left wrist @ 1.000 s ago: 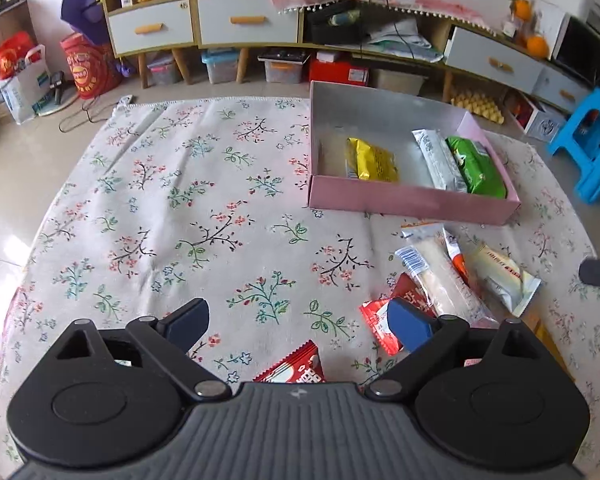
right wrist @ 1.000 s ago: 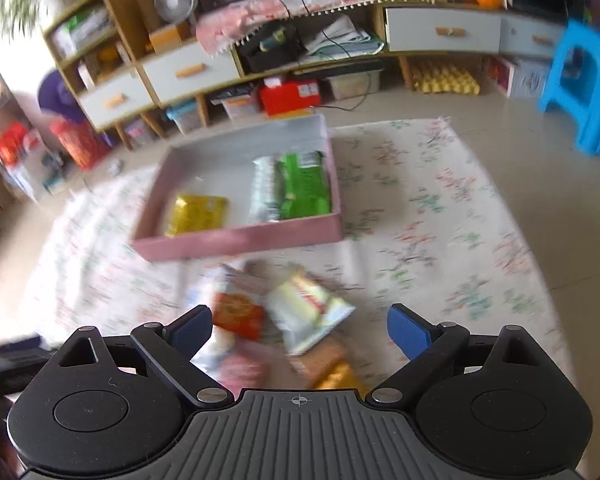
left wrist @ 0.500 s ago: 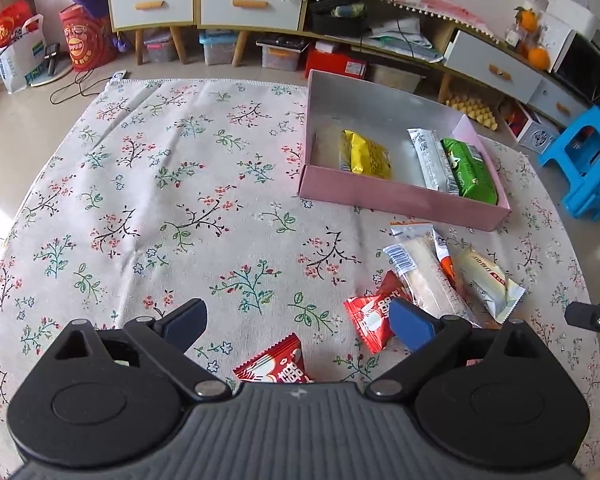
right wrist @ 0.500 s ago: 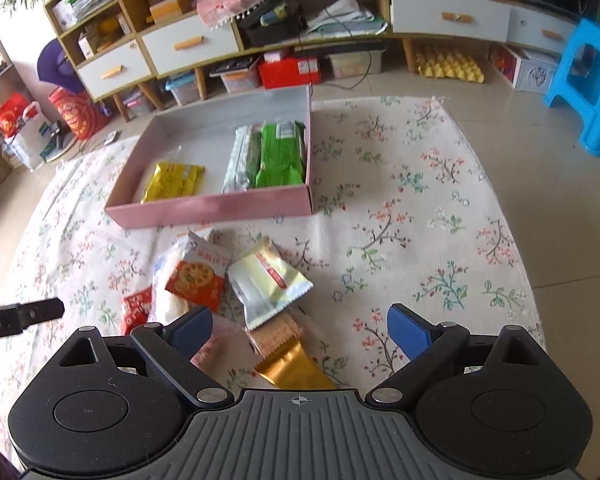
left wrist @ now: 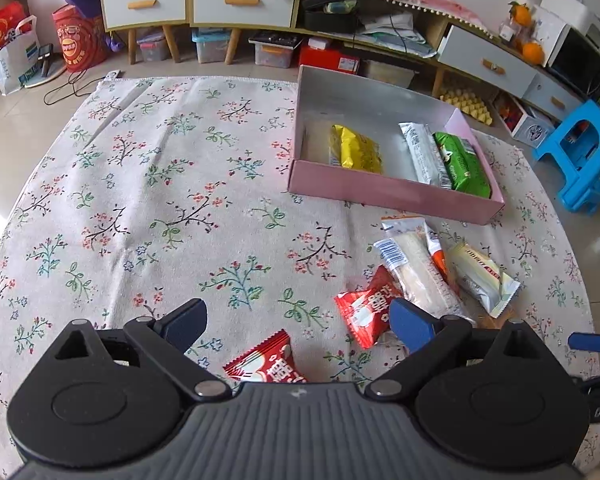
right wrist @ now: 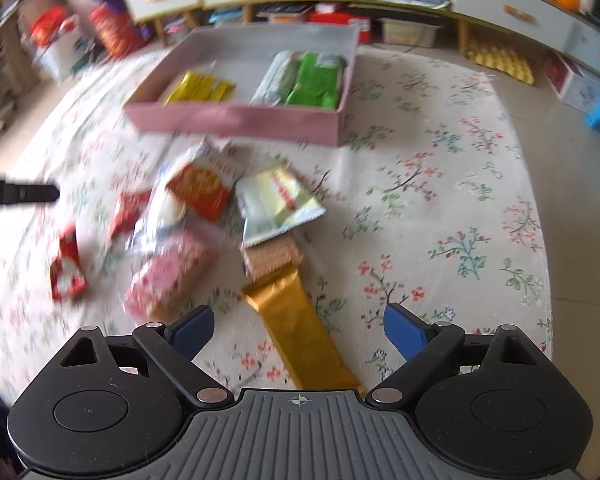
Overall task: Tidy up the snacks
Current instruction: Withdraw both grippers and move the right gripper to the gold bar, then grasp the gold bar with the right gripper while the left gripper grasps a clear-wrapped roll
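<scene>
A: R gripper status?
B: Jaws wide, closing, astride gold packet near edge, nothing pinched. L gripper spread, idle.
A: Tip?
B: Center on wrapper, squeeze across width, carry to pink box far side.

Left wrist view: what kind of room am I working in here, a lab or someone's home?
Most likely a home living room. Behind the table with its floral tablecloth runs a low cabinet with drawers, plastic storage bins sit beneath it, and a blue plastic stool stands on the tiled floor.
</scene>
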{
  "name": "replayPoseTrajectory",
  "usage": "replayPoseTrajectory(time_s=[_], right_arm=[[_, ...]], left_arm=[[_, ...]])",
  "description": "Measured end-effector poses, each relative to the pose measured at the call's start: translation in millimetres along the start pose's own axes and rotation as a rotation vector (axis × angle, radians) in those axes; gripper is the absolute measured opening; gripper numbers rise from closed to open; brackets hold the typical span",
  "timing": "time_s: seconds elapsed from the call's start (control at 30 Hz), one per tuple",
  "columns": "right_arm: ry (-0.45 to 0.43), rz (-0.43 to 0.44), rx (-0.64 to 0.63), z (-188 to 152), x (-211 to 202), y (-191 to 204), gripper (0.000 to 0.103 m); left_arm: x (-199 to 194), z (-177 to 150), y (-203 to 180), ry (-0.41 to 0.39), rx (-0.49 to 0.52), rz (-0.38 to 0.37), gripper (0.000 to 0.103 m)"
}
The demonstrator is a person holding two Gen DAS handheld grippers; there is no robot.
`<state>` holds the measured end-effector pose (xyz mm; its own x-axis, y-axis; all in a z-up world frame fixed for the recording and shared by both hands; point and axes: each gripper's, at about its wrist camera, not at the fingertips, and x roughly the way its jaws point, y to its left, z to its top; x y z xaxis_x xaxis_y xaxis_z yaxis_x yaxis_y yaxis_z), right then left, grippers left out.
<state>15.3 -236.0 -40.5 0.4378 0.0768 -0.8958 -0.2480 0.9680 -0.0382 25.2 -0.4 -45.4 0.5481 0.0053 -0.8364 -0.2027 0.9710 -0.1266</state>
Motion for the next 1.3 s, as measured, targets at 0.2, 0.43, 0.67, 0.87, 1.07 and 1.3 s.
replayPoseTrajectory(time_s=[0.2, 0.43, 0.67, 0.87, 1.07, 1.3], right_arm=[[0.062, -0.013, -0.092, -8, 15, 6, 0.075], [0.130, -0.045, -0.131, -8, 35, 10, 0.049], [0.132, -0.042, -0.121, -3, 38, 11, 0.048], [0.134, -0.027, -0.093, -3, 34, 8, 0.028], [0.048, 0.016, -0.050, 6, 16, 12, 0.026], [-0.106, 0.046, 0.046, 22, -13, 13, 0.026]], left_arm=[[1, -3, 9, 0.014, -0.010, 0.008, 0.097], [3, -4, 20, 0.029, -0.038, 0.002, 0.097], [2, -4, 19, 0.028, -0.034, -0.005, 0.097], [2, -3, 22, 0.032, -0.046, -0.007, 0.096], [5, -2, 19, 0.034, -0.048, -0.001, 0.096], [11, -3, 2, 0.034, -0.006, 0.002, 0.095]])
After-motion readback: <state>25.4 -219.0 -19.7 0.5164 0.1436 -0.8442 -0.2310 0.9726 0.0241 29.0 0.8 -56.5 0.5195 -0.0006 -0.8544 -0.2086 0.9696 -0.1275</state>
